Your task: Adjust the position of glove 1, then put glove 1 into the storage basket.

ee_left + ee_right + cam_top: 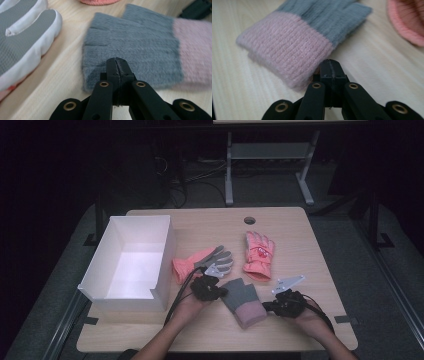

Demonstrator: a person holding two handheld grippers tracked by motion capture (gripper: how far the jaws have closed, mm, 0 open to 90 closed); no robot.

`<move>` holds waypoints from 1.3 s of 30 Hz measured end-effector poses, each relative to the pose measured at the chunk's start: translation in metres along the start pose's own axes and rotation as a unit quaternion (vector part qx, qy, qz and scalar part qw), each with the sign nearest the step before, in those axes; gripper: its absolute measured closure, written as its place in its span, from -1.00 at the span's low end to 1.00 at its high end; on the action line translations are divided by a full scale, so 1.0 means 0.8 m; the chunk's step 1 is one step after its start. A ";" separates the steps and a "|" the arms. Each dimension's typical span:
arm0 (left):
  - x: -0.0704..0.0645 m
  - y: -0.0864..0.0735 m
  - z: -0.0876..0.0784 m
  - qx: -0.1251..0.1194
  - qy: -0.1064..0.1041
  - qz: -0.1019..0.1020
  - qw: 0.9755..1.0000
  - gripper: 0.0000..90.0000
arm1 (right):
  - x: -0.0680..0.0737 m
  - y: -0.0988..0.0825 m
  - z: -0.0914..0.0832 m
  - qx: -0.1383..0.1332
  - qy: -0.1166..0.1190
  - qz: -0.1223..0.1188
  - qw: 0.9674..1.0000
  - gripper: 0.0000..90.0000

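Lying flat — grey knit glove, pink cuff.

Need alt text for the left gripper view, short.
The left gripper, its two black jaws shut together, points at the finger end of a grey knit glove with a pink cuff lying flat on a light wooden table. A grey-and-white padded glove lies at the left.

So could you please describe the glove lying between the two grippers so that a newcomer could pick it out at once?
Start from the white box on the wooden table and move right along the near edge. The knitted glove lies there, nearer the person than the two orange gloves. It alone is fingerless, grey with a pink cuff.
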State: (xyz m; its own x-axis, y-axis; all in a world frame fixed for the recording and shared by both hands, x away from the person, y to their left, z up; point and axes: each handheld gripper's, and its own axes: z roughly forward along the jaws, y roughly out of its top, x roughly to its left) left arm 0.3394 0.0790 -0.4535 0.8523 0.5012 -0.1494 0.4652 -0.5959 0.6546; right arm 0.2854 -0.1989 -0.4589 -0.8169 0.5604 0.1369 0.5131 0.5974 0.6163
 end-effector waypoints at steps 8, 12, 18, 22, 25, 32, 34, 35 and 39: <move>0.004 0.013 0.010 0.002 0.000 0.002 1.000 0.99 | 0.021 0.006 0.011 0.010 0.028 -0.030 0.999 1.00; 0.009 0.021 0.016 0.001 -0.001 0.003 1.000 0.99 | 0.028 0.010 0.014 0.012 0.034 -0.042 0.998 1.00; 0.010 0.029 0.024 0.000 -0.007 0.001 1.000 0.99 | 0.042 0.015 0.021 0.012 0.054 -0.045 0.997 1.00; 0.009 0.032 0.028 0.004 -0.016 0.008 1.000 0.99 | 0.060 0.023 0.029 0.010 0.068 -0.067 0.995 1.00; 0.009 0.032 0.028 0.002 -0.020 0.009 1.000 0.99 | 0.065 0.027 0.034 0.008 0.072 -0.077 0.994 1.00; 0.007 0.032 0.031 -0.001 -0.028 0.014 1.000 0.99 | 0.080 0.040 0.051 0.006 0.084 -0.107 0.991 1.00; 0.006 0.034 0.031 0.000 -0.026 0.016 1.000 0.99 | 0.079 0.039 0.049 0.003 0.086 -0.104 0.991 1.00; 0.006 0.034 0.031 0.000 -0.026 0.016 1.000 0.99 | 0.079 0.039 0.049 0.003 0.086 -0.104 0.991 1.00; 0.006 0.035 0.026 -0.001 -0.029 0.013 1.000 0.99 | 0.075 0.033 0.034 -0.010 0.086 -0.069 0.994 0.93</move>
State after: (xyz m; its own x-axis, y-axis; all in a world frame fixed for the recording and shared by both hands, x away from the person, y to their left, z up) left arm 0.3615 0.0514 -0.4515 0.8762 0.4490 -0.1754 0.4431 -0.6069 0.6598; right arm 0.2572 -0.1341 -0.4556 -0.9130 0.3664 0.1795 0.3890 0.6493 0.6535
